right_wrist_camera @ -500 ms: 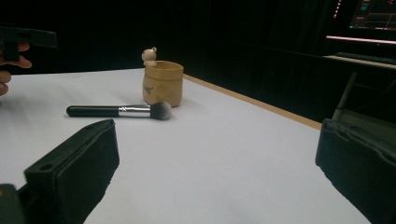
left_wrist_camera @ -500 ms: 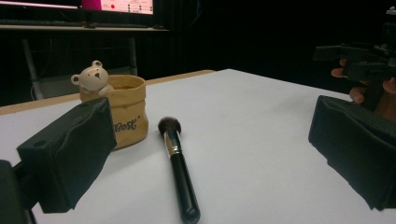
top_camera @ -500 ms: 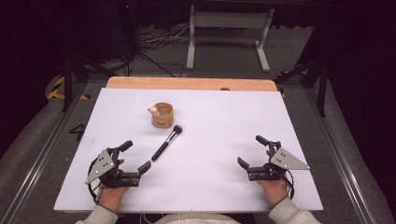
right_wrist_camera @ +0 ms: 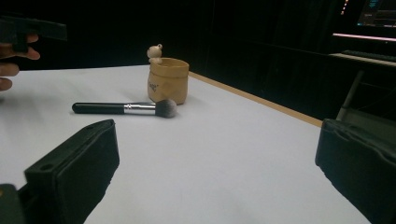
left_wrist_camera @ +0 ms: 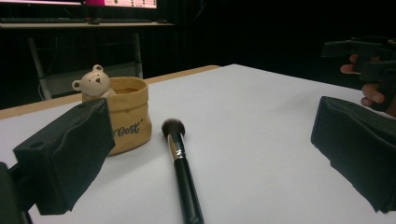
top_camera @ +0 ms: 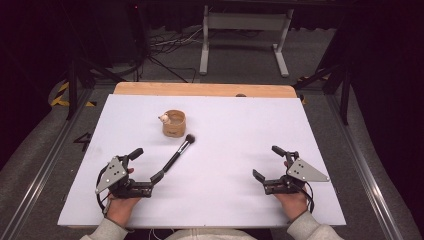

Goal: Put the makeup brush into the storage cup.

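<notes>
The makeup brush lay on the white table at a slant, bristle head toward one o'clock and handle end toward seven o'clock, just short of the pot. Set against the frame half a second before, it had not shifted, and neither had the pot. The left gripper had hardly moved either, so its nearer jaw tip sat right at the handle's lower end, as it had before; whether it touched the handle could not be told from the high view. In the left gripper view the brush ran up between the two black jaws, well clear of both pads, its dark bristles close beside the tan pot.

The left gripper's jaws stood wide, with nothing clamped. The hand held it low over the table at about seven o'clock from the brush, forearm entering from the bottom edge, jaws pointing toward one o'clock.

The pot, with a small bear figure on its rim, stood at eleven o'clock from the bristles.

The right gripper rested well apart, at about four o'clock from the brush, unchanged from the earlier frame. Its jaws were also spread wide and empty, and in the right gripper view the brush lay far beyond them.
</notes>
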A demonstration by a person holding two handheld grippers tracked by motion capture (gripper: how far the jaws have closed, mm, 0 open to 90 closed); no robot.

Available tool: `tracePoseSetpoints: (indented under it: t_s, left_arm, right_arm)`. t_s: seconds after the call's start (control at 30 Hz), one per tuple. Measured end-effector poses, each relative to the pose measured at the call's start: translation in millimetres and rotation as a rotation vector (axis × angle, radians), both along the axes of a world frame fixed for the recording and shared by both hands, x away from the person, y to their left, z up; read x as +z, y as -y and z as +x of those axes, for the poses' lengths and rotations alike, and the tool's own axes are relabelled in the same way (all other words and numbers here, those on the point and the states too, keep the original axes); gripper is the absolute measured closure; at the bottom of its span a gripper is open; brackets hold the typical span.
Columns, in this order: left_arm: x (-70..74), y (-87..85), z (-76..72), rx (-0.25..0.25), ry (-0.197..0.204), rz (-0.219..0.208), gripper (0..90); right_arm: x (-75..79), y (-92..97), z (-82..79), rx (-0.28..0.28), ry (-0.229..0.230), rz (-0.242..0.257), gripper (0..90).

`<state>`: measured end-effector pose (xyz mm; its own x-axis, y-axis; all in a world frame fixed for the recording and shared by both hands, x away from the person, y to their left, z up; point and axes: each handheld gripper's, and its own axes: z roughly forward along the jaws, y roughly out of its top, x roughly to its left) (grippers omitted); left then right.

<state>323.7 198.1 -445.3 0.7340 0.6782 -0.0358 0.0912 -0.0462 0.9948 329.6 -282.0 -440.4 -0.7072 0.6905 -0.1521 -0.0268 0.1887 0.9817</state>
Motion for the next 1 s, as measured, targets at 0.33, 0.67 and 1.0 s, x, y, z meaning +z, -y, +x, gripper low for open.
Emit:
tracePoseSetpoints:
  t_s: [0.33, 0.67, 1.0]
  left_arm:
    - [13.3, 20.3, 17.9, -0.001, -0.050, 0.031, 0.1]
    - [17.5, 33.8, 37.7, 0.001, -0.082, 0.028, 0.4]
    - [25.4, 51.0, 61.4, 0.002, -0.100, 0.046, 0.3]
  right_arm:
    - [-0.4, 2.7, -0.1, 0.004, -0.017, 0.011, 0.0]
    - [2.7, -1.7, -5.8, 0.043, -0.005, 0.006, 0.4]
    - [1.8, 3.1, -3.8, 0.033, -0.012, 0.021, 0.5]
